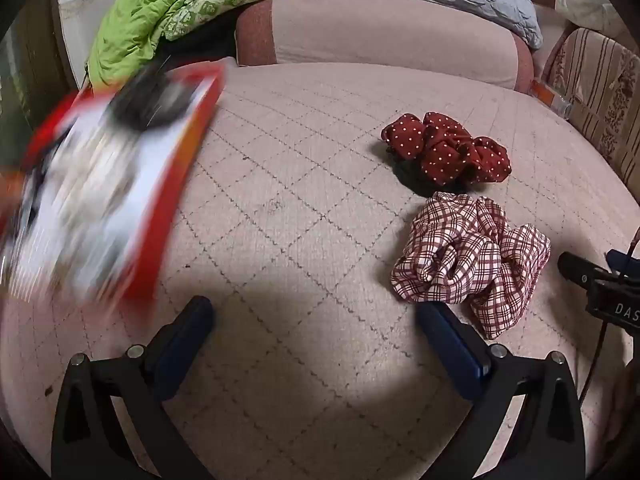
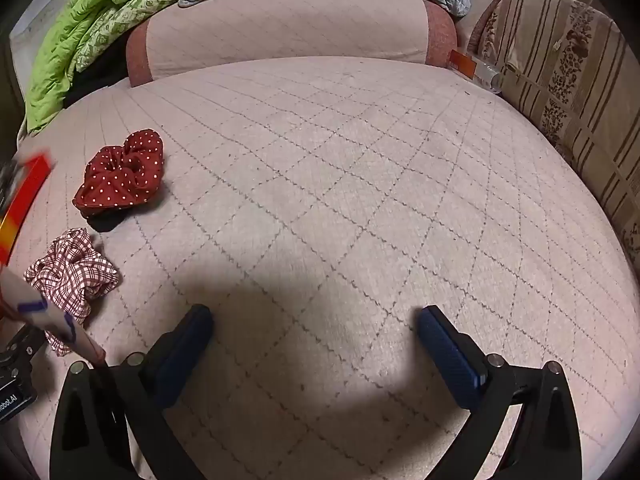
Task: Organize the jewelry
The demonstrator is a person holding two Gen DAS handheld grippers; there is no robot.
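1. Scrunchies lie on a quilted pink mattress: a dark red polka-dot scrunchie at centre right of the left wrist view, and a plaid scrunchie just below it, close by though whether they touch cannot be told.
2. Left tongs sit at the bottom of their own view with the jaws spread wide and nothing between them; the right-hand blue pad comes up to the lower edge of the plaid scrunchie, contact unclear.
3. Right tongs are likewise spread wide and empty, at the bottom of the right wrist view, over bare mattress.
4. From the right wrist view both scrunchies are at the left of the frame, the polka-dot one above the plaid one, well apart from the right tongs' gap.
5. A red-edged box, heavily blurred, fills the left of the left wrist view; its contents cannot be made out.
6. Open mattress spreads through the centre and right of the right wrist view.
7. Edges: a pink bolster runs along the top, a green quilt is heaped at upper left, and a striped cushion bounds the right side.
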